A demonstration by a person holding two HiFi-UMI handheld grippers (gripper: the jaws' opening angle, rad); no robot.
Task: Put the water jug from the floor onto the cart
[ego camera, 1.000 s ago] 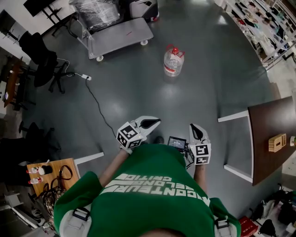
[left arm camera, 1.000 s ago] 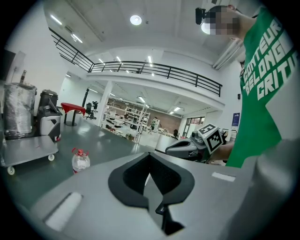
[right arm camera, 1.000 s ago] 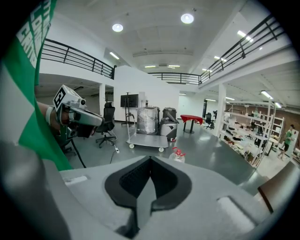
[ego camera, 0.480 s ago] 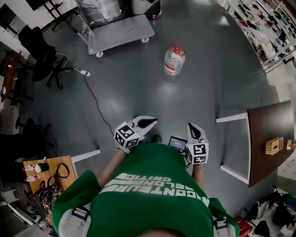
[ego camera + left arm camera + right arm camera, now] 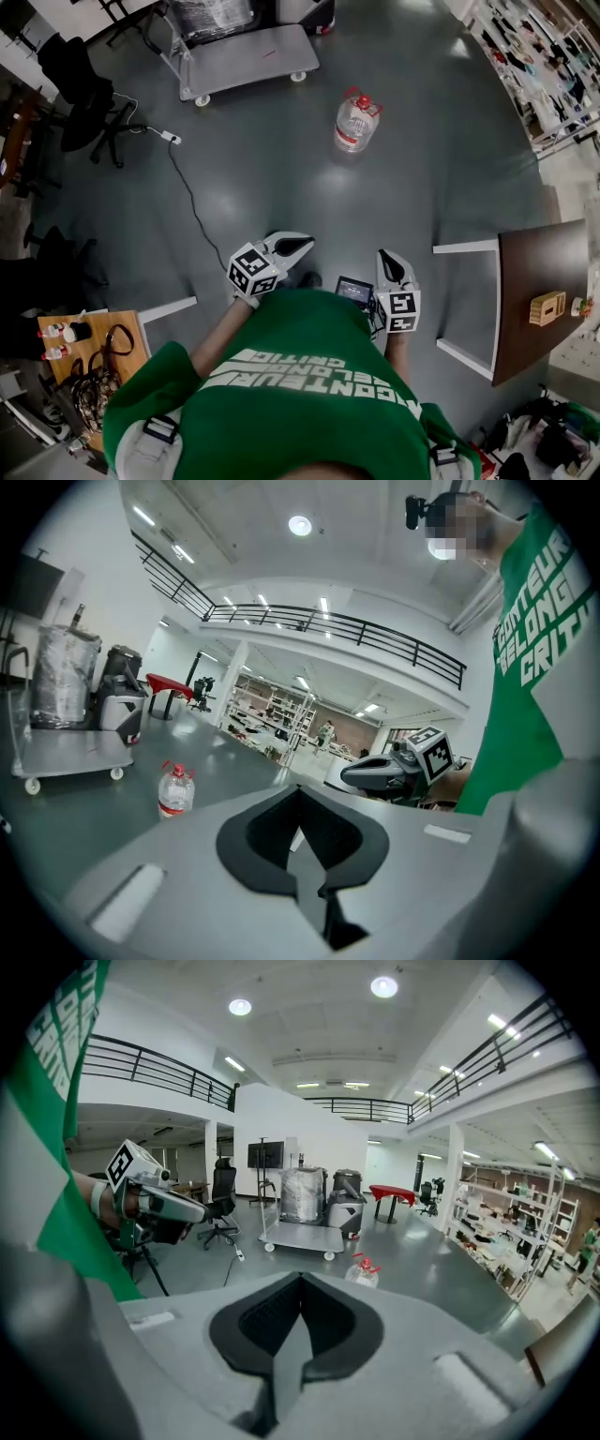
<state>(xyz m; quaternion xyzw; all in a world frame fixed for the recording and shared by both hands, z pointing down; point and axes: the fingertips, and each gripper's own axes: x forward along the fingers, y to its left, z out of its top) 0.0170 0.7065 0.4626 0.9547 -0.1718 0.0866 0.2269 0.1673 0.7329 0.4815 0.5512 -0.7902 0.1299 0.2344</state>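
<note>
Far across the floor [image 5: 281, 169] sits the water jug [image 5: 356, 120], so we hold left gripper [image 5: 302, 247] and right gripper [image 5: 389, 263] closed (empty)

Power strip [image 5: 170, 137] on grey floor [image 5: 281, 169] = reference. Black office chair [image 5: 80, 89] just left of it. Black cable [image 5: 192, 202] runs from it, down-frame. Light wooden table [image 5: 98, 323] well below-left of it, small bottles [image 5: 54, 330] on top. Dark brown table [image 5: 534, 267] far right of it, wooden block [image 5: 547, 307] on top. Shelving [image 5: 525, 47] far upper right of it.
</note>
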